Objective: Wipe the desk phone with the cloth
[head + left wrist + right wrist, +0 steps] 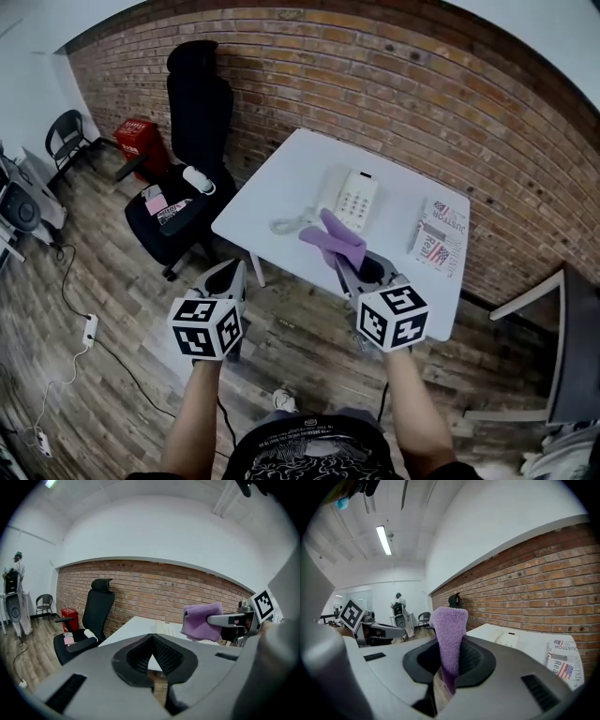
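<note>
Two grippers hang at the near edge of the white counter point(281, 178), and only one carries anything. The right gripper point(351, 272) has its jaws shut on the purple cloth point(333, 240), which stands out past the tips as a folded tongue. The right gripper view shows the cloth point(449, 630) pinched low between the pads and rising free above them. The left gripper point(234, 275) is off the counter's corner, over the floor. Its own view shows its jaws closed against each other with nothing between them.

The phone point(349, 199) lies flat on the counter just beyond the cloth, its long axis running away from the person and leaning a little to the right. The right jaws point forward and to the left, so the phone point(506, 639) sits to the right of their line, not dead ahead. From the left gripper's side the cloth looks held up in the air, clear of the counter, though I cannot tell whether it is touching the phone.

The right gripper is much the nearer. I judge it needs to swing right and drop to lay the cloth on the keypad. A newspaper point(439, 236) lies to the phone's right.
</note>
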`<state>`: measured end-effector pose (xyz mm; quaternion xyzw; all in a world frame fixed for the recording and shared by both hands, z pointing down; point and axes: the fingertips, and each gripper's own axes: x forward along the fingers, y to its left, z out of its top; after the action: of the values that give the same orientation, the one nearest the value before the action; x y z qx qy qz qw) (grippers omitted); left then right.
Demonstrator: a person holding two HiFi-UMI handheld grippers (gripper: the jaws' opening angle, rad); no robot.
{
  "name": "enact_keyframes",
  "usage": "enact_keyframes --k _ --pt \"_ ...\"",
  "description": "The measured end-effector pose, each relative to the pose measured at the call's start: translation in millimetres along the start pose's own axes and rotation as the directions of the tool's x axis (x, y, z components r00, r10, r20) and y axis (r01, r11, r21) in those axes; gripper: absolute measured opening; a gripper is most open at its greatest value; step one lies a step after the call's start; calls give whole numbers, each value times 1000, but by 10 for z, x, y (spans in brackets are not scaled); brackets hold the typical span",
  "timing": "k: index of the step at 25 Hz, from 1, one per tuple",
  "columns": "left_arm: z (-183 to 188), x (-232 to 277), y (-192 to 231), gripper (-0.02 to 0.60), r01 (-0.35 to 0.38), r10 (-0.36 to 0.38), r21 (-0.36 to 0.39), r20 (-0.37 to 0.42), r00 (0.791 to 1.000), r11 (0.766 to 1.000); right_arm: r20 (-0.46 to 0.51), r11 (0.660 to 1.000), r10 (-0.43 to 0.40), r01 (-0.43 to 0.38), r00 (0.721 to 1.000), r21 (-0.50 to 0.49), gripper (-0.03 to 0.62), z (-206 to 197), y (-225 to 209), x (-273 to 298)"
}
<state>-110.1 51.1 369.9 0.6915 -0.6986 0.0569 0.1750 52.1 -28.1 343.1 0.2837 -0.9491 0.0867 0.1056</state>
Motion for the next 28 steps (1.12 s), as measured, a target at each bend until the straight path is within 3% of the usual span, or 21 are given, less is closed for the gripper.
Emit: enact_keyframes --k 14,28 --pt "-7 552 -100 6 116 -114 29 -42 993 993 2 992 -118 118 993 42 46 -72 -446 66" --pt "304 1994 -384 6 208 -202 68 -83 976 976 -4 974 -210 209 978 83 46 22 -1741 576"
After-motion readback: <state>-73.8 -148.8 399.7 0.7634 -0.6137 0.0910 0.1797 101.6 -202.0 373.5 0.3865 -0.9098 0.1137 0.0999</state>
